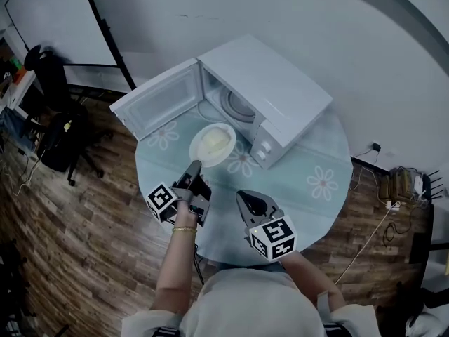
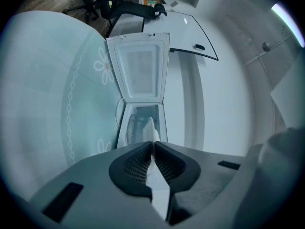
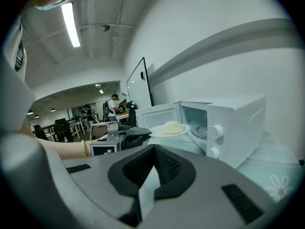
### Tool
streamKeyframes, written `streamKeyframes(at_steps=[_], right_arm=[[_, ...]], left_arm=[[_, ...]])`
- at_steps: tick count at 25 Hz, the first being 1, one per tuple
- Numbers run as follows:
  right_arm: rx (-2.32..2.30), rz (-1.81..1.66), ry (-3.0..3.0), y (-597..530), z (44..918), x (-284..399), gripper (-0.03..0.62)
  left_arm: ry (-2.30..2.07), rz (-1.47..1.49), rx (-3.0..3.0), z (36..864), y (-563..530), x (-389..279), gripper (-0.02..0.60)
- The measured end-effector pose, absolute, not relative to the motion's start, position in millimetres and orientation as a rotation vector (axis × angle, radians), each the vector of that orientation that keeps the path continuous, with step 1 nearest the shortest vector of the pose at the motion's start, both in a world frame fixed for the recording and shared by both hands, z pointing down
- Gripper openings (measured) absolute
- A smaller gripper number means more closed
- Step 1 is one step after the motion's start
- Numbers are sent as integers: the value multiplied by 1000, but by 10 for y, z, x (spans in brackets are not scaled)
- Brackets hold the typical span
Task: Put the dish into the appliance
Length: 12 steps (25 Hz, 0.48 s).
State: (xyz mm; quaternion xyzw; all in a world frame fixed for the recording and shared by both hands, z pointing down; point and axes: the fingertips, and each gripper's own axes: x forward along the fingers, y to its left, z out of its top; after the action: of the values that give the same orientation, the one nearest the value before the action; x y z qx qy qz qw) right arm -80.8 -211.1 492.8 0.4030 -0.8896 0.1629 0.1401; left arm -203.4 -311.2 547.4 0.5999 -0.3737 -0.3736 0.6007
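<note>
1. Two grey hand-held grippers are over the table. The left gripper [image 1: 194, 167] is clamped on the near rim of a shallow round white plate [image 1: 200, 137] that carries a pale yellowish mound of food [image 1: 215, 142]. The right gripper [image 1: 241, 196] has its jaws pressed together on nothing and sits well back from the plate.
2. Seen from the right gripper view, the plate hangs roughly level, off the pale daisy-patterned cloth of the round table [image 1: 312, 181]. It is just in front of the open mouth of the white box-shaped microwave oven [image 1: 277, 90] and not yet inside. The white oven door [image 1: 158, 104] is swung wide to the left.
3. I judge the plate stiff, breakable and smooth enough to slip. Held by one edge only, the food's weight likely levers the far side down.
4. The rim is the only place to hold it, so a deep bite there and a level wrist look safest. The mound seems soft and could slide if the plate tips.
5. Hard to tell:
   - The left gripper view shows the plate only as a thin white edge, so I cannot tell how far the rim sits between the pads.
   - What the food is stays unclear.
   - The round turntable [image 1: 242, 104] is partly hidden.
</note>
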Motion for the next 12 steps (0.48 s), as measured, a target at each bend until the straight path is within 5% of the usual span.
streamKeyframes(at_steps=[12], right_arm=[[1155, 518, -2542, -2367, 5052, -739, 5]], left_arm=[[-881, -839, 1363, 5805, -3749, -1925, 31]])
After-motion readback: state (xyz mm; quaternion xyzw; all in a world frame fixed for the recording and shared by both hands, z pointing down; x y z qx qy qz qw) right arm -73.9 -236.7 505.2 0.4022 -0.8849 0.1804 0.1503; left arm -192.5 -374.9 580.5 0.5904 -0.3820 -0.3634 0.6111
